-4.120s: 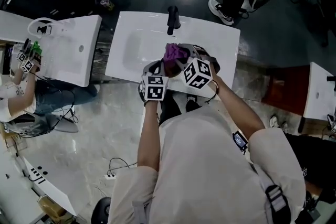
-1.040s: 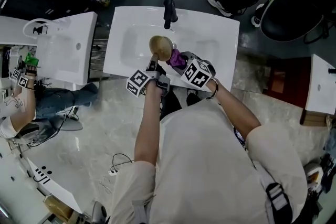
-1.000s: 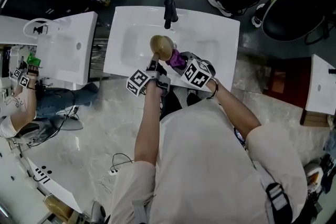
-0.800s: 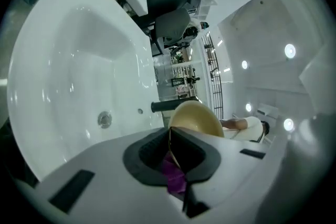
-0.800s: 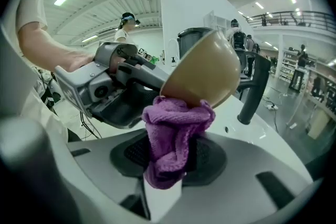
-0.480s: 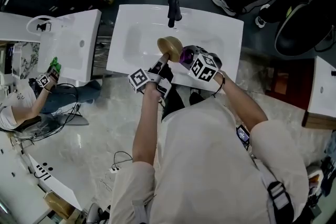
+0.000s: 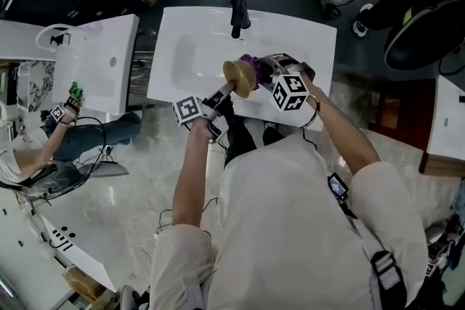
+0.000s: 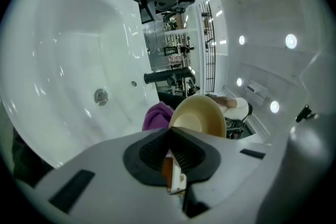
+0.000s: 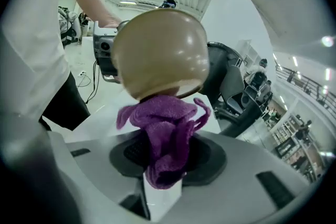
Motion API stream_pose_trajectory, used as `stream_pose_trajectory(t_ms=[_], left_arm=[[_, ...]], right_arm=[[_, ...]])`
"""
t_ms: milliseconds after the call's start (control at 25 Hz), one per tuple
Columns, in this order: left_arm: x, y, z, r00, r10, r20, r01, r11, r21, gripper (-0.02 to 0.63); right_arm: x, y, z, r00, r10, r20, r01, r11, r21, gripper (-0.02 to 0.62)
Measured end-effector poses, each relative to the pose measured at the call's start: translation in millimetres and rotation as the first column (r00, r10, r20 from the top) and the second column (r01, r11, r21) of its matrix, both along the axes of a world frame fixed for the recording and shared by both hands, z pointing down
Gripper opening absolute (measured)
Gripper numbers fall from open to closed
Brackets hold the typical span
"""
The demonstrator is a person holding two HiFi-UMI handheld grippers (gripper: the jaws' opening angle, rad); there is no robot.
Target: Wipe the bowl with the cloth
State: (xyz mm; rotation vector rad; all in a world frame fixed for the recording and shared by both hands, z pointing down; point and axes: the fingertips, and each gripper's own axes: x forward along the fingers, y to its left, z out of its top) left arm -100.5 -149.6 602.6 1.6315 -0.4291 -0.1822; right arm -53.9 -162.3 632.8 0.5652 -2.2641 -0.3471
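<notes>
The left tongs (image 8: 170, 136), pinching the bowl (image 7: 238, 76) by its rim, have swung it toward the right tongs (image 9: 165, 162), which clamp the cloth (image 9: 165, 128) and now wipe its outside.

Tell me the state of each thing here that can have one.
bowl: lifted above the sink, tipped on its side.
cloth: bunched, touching the bowl's outside.
left gripper: shut on the bowl's rim.
right gripper: shut on the cloth.
</notes>
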Motion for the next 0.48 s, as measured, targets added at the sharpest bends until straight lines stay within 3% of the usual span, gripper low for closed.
stream_pose_trajectory(t_ms=[80, 160, 480], left_arm=[[-3, 5, 14, 0.992, 0.068, 0.108, -0.072, 0.997, 0.033, 0.015], [-10, 7, 27, 0.974, 0.079, 0.21, -0.085, 0.996, 0.017, 0.015], [-16, -2, 42, 0.934, 0.086, 0.347, -0.11, 0.993, 0.051, 0.021]], right_arm=[[4, -4, -2, 1.0, 0.01, 0.012, -0.009, 1.0, -0.002, 0.133], [6, -5, -6, 0.999, 0.014, 0.03, -0.014, 1.0, -0.009, 0.133], [24, 0, -11, 0.984, 0.122, 0.128, -0.111, 0.99, -0.088, 0.133]])
